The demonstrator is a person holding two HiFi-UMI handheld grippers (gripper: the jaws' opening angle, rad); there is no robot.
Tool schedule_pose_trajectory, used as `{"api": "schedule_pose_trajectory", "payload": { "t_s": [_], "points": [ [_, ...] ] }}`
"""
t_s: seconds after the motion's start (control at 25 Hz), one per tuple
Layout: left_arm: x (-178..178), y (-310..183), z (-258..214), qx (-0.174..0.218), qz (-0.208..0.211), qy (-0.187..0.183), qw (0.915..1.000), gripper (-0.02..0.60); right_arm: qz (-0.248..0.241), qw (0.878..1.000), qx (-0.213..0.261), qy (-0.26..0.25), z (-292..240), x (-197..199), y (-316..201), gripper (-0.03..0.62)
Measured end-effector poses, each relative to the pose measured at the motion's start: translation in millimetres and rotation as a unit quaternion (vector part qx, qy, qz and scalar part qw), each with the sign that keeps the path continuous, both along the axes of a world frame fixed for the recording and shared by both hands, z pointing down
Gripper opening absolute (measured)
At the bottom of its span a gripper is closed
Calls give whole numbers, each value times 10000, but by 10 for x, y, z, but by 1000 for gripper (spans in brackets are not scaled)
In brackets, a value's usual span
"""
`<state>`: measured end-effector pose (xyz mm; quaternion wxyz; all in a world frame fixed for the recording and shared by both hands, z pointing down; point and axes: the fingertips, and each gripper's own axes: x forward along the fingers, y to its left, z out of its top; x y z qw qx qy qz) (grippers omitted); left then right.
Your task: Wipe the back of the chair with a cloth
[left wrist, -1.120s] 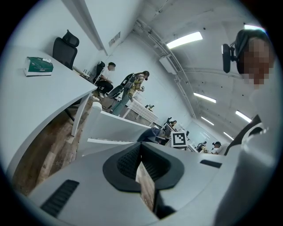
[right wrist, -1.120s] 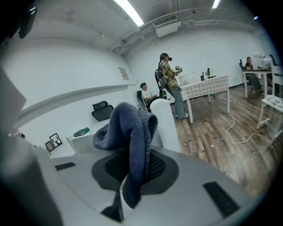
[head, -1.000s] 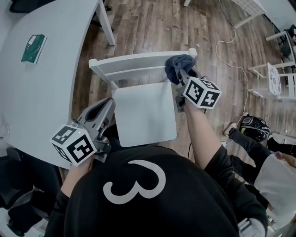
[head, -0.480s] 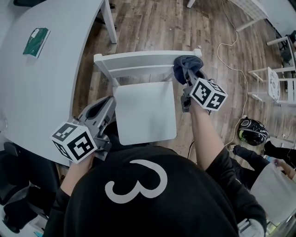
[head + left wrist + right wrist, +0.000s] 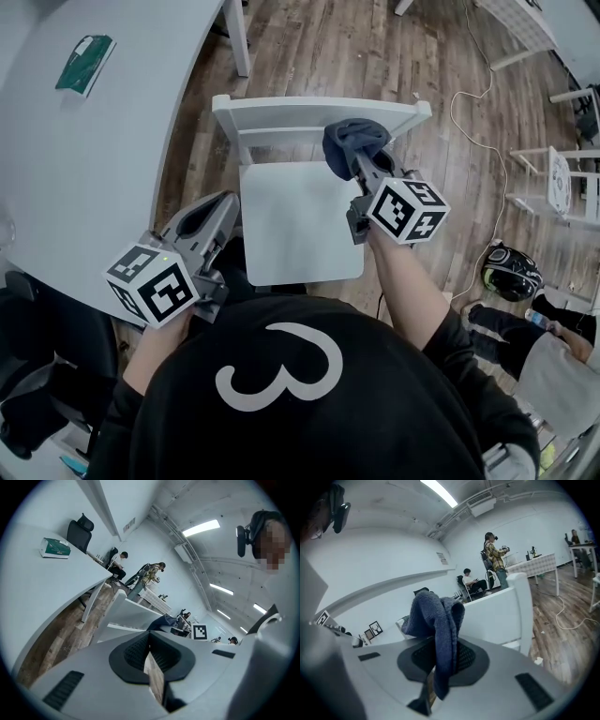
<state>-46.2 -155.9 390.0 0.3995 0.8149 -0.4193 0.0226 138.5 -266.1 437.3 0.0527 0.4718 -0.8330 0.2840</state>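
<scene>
Head view: we note the white chair (image 5: 298, 116) beside the table (image 5: 94, 159). The right gripper (image 5: 364, 169) holds a dark blue cloth (image 5: 352, 142) at the chair's back rail, right of its middle. The left gripper (image 5: 217, 211) hangs off the seat's left edge, apart from the chair. Left gripper view: what the head view hides, its jaws pressed together on nothing. Right gripper view: jaws clamped on a fold of the cloth, the rest bunched over the tips, with the chair back just behind.
</scene>
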Motion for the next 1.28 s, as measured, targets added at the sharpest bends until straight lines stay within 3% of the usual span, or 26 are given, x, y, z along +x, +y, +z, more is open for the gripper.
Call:
{"api": "schedule_pose_trajectory", "payload": {
  "t_s": [0.28, 0.52, 0.76, 1.28],
  "points": [
    [-313, 75, 35, -95, -270, -78, 9996, 14, -844, 9964, -117, -7, 183, -816, 155, 52],
    [-613, 132, 53, -106, -574, -86, 9983, 14, -1200, 9925, -237, 69, 376, -1275, 180, 52],
    [-854, 179, 121, -198, -800, -89, 9966, 14, -1256, 9914, -317, 160, 553, -1607, 81, 52],
    [-1026, 297, 169, -297, -950, -106, 9950, 14, -891, 9950, -314, 336, 680, -1757, -79, 52]
  ]
}}
